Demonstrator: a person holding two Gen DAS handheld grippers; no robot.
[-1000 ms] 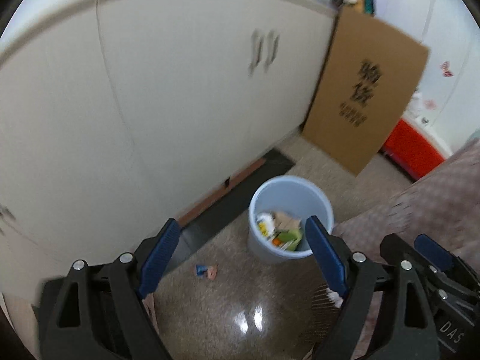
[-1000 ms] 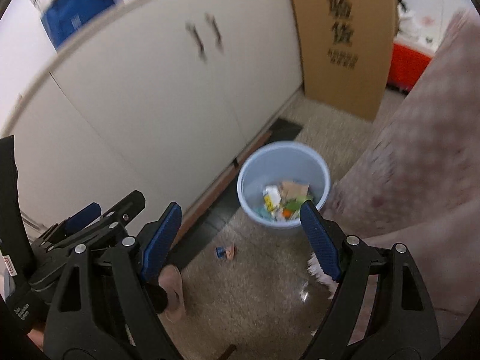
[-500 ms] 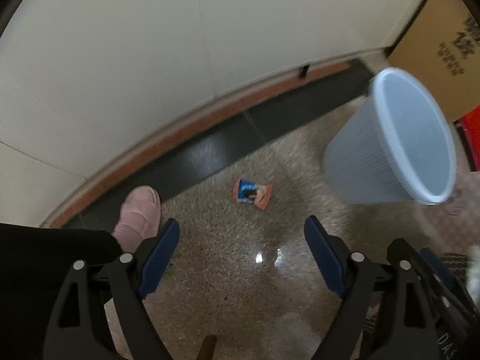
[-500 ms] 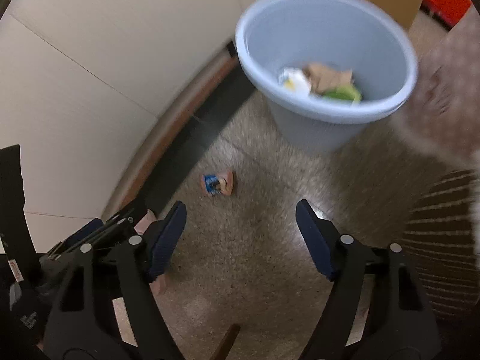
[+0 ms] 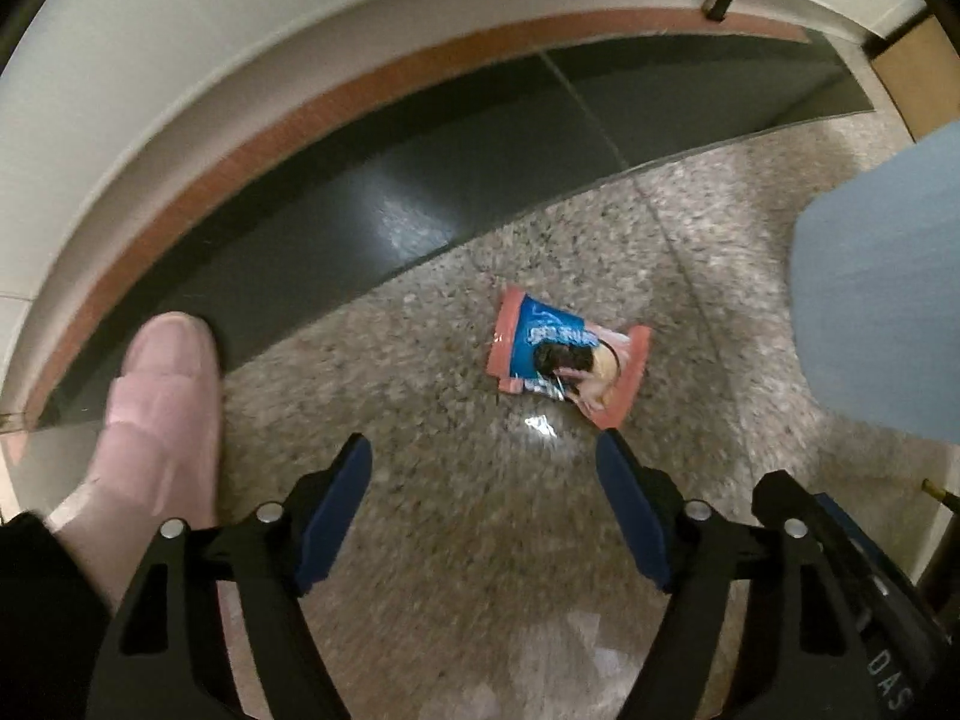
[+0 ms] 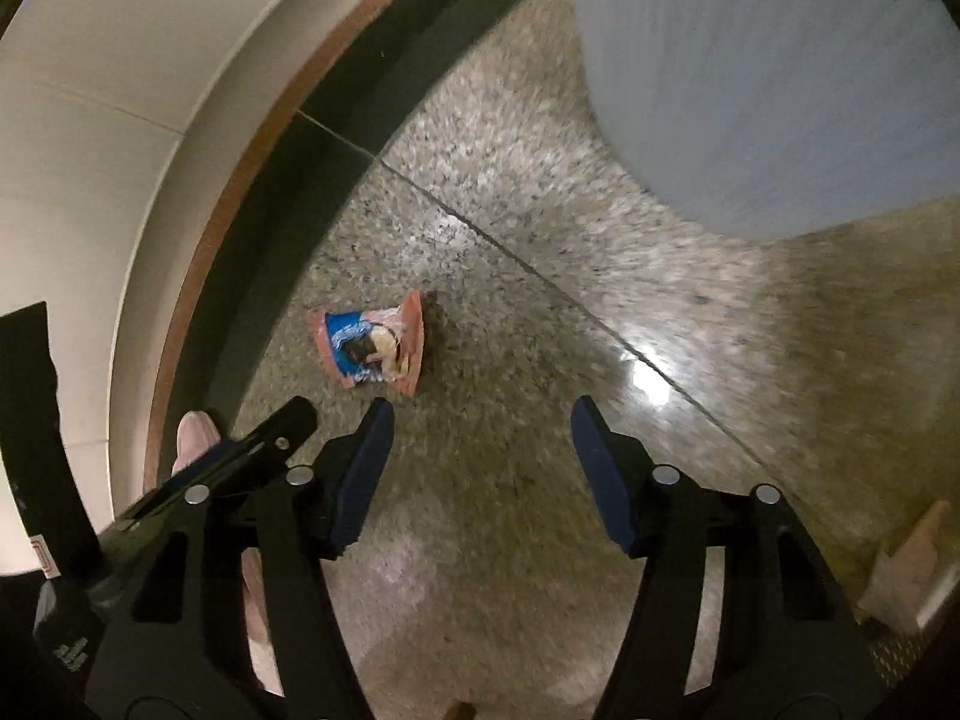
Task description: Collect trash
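Floor-level views from both wrists, motion blur throughout.

Snack wrapper (image 5: pixel 567 360), small, blue with salmon-pink edges and a printed figure, lying flat on speckled terrazzo floor (image 5: pixel 420 360). Also seen from the right wrist (image 6: pixel 372 348). Sits on the light stone just short of the dark tile strip (image 5: pixel 420 168) running along the cabinet base (image 5: pixel 180 30). Reddish-brown skirting between strip and cabinet.

Left gripper (image 5: pixel 483 468): pointing down at the floor, jaws apart and just now narrowing, nothing between the blue pads. Wrapper just beyond the tips, nearer the right-hand finger (image 5: pixel 630 510); not touching, as far as can be told through the blur.

Right gripper (image 6: pixel 480 438): also aimed downward, jaws parted and likewise just closing in, only bare floor between them. Wrapper ahead and off to the left of its left-hand finger (image 6: pixel 360 468), clear of it.

Light blue ribbed wastebasket (image 6: pixel 750 72) standing on the floor, filling the upper right of the right wrist view; outer wall only visible, interior out of sight. Same bin at the right edge of the left wrist view (image 5: pixel 882 300). Wrapper near it but apart.

Pink slipper (image 5: pixel 156 420) on the floor at the left, toe touching the edge of the dark strip, black trouser leg (image 5: pixel 36 600) above it. Part of the left gripper body visible in the right wrist view, lower left.

Bright ceiling-light reflection on the polished floor near the wrapper.
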